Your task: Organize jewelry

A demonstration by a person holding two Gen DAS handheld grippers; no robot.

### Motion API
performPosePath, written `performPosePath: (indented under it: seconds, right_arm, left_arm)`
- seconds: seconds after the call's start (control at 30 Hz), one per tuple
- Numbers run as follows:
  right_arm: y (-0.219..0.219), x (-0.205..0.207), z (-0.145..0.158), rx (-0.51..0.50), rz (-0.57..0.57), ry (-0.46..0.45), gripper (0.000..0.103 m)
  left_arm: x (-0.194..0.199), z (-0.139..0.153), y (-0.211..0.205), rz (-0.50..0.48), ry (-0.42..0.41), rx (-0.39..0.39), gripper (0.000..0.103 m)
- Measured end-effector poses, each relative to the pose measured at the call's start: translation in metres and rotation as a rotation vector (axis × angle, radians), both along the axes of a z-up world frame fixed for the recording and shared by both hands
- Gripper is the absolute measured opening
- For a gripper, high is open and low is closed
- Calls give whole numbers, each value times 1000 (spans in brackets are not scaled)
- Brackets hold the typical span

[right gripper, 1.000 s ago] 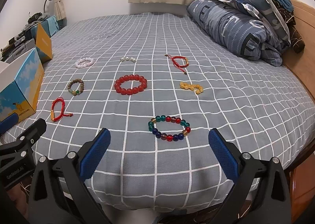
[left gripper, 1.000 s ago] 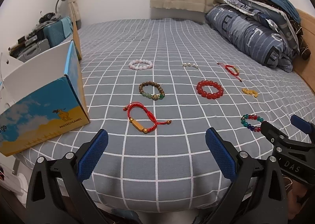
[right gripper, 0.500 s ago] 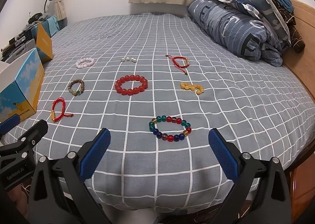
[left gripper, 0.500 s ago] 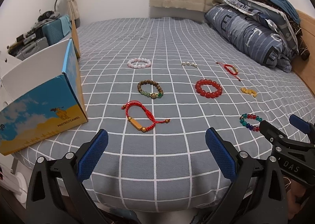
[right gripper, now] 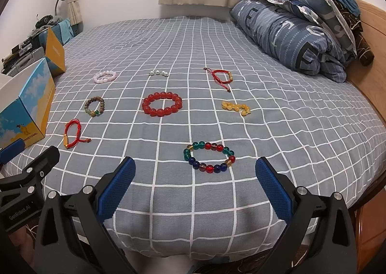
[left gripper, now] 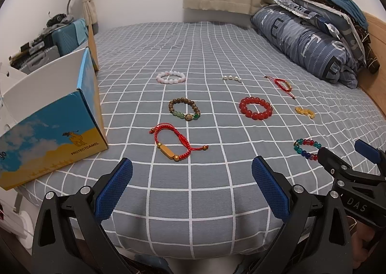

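Several bracelets lie on the grey checked bed. A red cord bracelet with a gold bar (left gripper: 177,143) lies just ahead of my left gripper (left gripper: 191,188), which is open and empty. A brown and green bead bracelet (left gripper: 184,109), a pink bead bracelet (left gripper: 171,77) and a red bead bracelet (left gripper: 255,108) lie farther back. A multicolour bead bracelet (right gripper: 209,157) lies just ahead of my right gripper (right gripper: 195,189), open and empty. Yellow beads (right gripper: 236,107), a second red cord bracelet (right gripper: 220,76) and small pearls (right gripper: 158,72) lie beyond.
An open blue and yellow box (left gripper: 51,127) stands on the bed's left edge. Folded blue bedding and pillows (right gripper: 296,33) are piled at the back right against a wooden headboard (right gripper: 371,33). Suitcases and clutter (left gripper: 48,42) stand to the left of the bed.
Both grippers stay open with hardly any movement. The left wrist view has shifted slightly, so the jewelry sits a little lower and to the left in it.
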State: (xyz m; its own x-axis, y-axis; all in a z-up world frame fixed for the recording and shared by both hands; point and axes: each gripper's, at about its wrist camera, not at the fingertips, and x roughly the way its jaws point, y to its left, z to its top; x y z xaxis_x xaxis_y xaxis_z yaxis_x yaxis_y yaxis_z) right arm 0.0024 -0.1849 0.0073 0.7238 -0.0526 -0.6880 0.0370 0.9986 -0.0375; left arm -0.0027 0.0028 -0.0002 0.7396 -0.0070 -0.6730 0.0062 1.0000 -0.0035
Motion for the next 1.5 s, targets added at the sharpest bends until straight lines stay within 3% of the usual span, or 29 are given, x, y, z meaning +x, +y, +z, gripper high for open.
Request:
performPosePath:
  seconds: [1.23, 1.5]
  right_arm:
    - [0, 2, -2, -7, 2, 2, 96]
    - [-2, 5, 17, 1, 5, -19, 96]
  left_arm:
    - [1, 1, -3, 1, -3, 4, 97]
    - [6, 23, 4, 26, -30, 11, 97]
